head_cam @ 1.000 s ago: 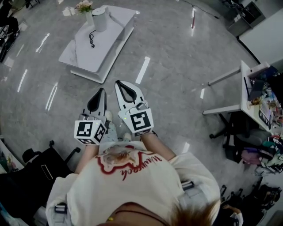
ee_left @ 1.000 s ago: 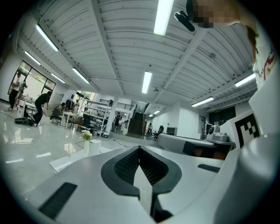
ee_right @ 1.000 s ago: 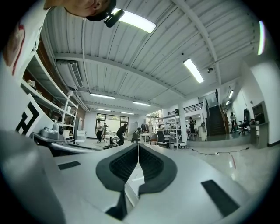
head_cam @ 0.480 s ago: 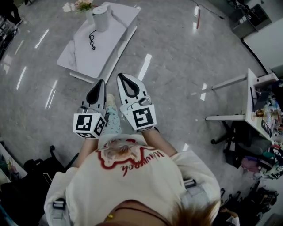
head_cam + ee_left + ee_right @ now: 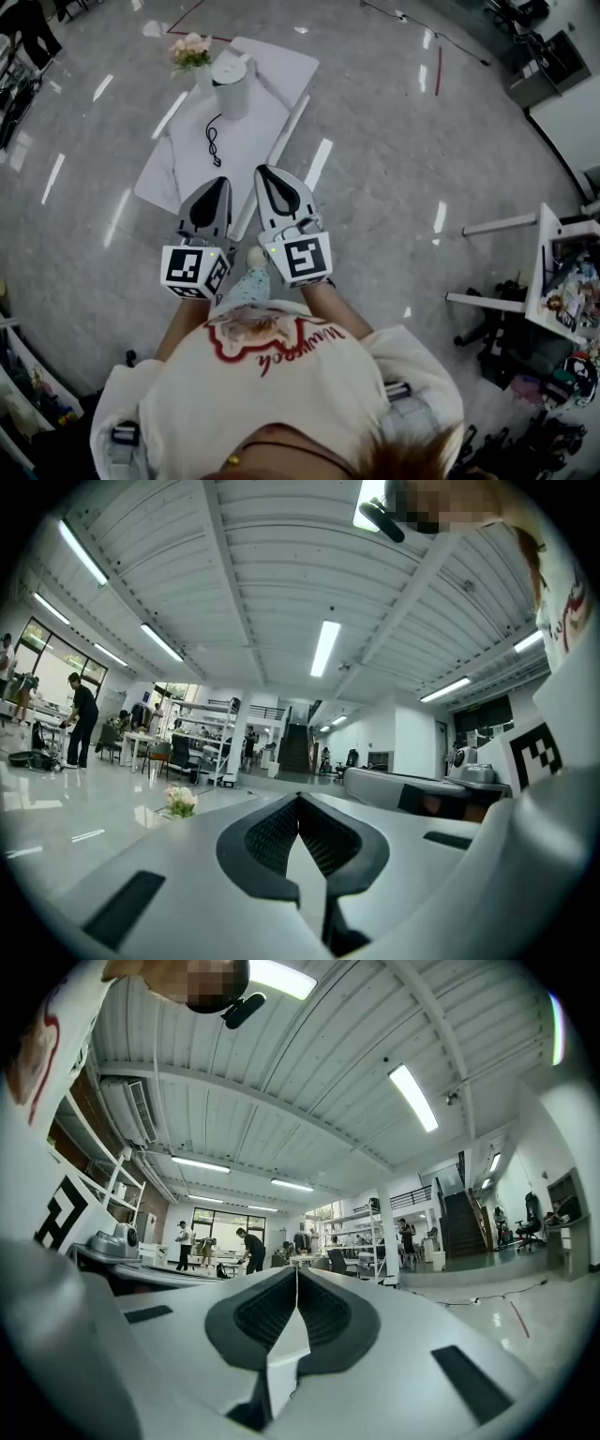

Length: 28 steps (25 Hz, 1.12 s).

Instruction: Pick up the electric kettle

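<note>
Open-plan lab or workshop hall: polished grey floor [image 5: 394, 122], ribbed ceiling [image 5: 253, 574] with strip lights [image 5: 324, 647], metal storage racks [image 5: 211, 741], people [image 5: 253, 1251] standing at tables [image 5: 141, 739] (staircase [image 5: 296, 752] and mezzanine railing [image 5: 267, 712] behind), cluttered desk [image 5: 541, 253] with office chair [image 5: 504, 337] alongside.

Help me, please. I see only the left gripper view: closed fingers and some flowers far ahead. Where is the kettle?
Observer: In the head view the kettle stands upright on a low white table, just beside the flowers.
Operator: Does it have a cord?
Observer: Yes. A black cord lies loose on the table top, on the near side of the kettle.
Operator: What about the right gripper?
Observer: The right gripper is shut, with nothing between its fingers.
</note>
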Tool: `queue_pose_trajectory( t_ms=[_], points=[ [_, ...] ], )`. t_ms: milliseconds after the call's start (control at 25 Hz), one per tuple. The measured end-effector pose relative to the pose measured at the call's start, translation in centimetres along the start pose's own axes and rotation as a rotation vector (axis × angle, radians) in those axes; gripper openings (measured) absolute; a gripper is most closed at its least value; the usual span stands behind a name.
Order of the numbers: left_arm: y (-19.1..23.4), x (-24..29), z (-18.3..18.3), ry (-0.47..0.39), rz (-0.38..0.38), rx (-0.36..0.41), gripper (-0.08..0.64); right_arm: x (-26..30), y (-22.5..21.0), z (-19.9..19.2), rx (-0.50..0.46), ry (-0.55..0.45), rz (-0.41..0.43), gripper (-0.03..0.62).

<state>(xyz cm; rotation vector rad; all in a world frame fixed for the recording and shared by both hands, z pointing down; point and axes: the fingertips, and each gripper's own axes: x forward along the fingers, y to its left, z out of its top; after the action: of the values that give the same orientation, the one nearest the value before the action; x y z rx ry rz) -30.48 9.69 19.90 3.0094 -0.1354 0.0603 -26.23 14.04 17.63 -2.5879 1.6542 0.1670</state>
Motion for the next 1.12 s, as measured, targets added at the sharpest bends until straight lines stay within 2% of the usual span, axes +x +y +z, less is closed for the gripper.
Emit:
queue_pose_trajectory(
  t_ms=[280,600,880,1120],
  points=[
    [6.3,7.0,2.2,0.005,-0.039,0.000,-0.002,8.8,-2.8,0.3,-0.022,0.013,-0.029,0.015],
    [7.1,10.9,2.8,0.008,-0.063,-0.025,-0.002,11.3,-5.0,0.7,-0.043,0.026,-0.031,0.015],
    [8.4,12.2,3.2,0.005,-0.067,-0.061,-0.002,13.9,-3.9,1.3,-0.036,-0.001,0.024,0.015],
    [10.8,13.6,2.6,-0.002,-0.049,-0.057,-0.002,15.8,-3.9,0.2,-0.037,0.013,0.023,0.015]
  ],
)
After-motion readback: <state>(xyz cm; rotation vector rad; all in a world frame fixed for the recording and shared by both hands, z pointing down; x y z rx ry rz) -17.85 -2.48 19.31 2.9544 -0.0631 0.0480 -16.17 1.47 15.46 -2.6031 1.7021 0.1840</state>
